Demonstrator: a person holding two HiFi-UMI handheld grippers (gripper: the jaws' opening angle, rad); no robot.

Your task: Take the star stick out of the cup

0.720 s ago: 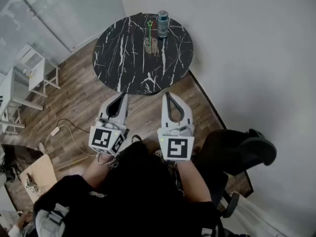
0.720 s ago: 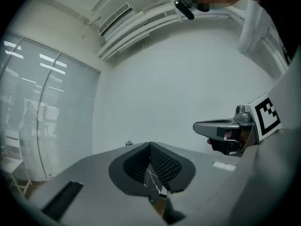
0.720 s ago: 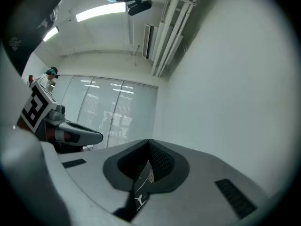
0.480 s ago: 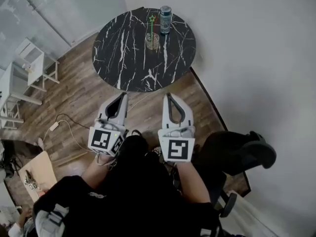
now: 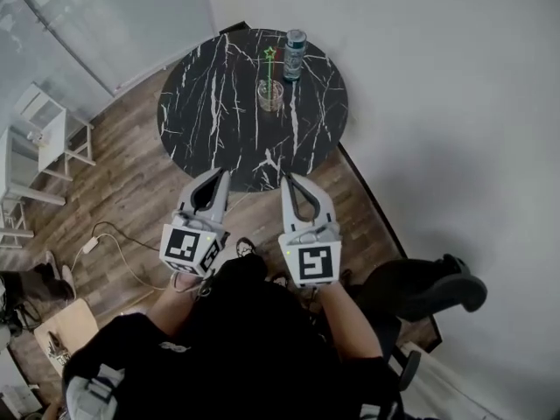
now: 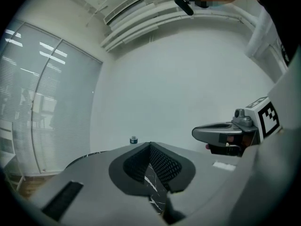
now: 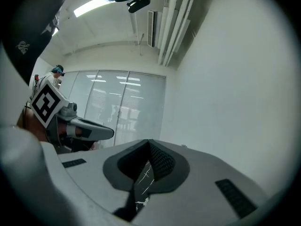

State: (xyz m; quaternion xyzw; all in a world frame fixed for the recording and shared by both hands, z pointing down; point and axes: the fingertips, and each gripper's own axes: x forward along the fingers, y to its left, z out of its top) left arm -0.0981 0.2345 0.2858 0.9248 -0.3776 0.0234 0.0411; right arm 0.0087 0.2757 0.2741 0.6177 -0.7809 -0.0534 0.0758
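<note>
A clear cup (image 5: 270,95) stands on the far side of the round black marble table (image 5: 210,103) in the head view. A green stick with a star top (image 5: 269,66) rises upright out of it. My left gripper (image 5: 224,174) and right gripper (image 5: 285,178) are side by side at the table's near edge, well short of the cup. Both are shut with nothing between the jaws. In the left gripper view my left gripper's tips (image 6: 149,145) meet, and the right gripper (image 6: 225,133) shows beside them. In the right gripper view the tips (image 7: 149,142) are likewise together.
A bottle (image 5: 294,54) stands just right of the cup, its cap (image 6: 133,139) showing in the left gripper view. White wall runs close behind and right of the table. White furniture (image 5: 48,138) and a floor cable (image 5: 114,239) are at the left, a black chair (image 5: 429,287) at the right.
The table has come nearer in the head view. Both grippers' tips now reach its near edge; they stay shut and side by side. Cup, stick and bottle have not moved.
</note>
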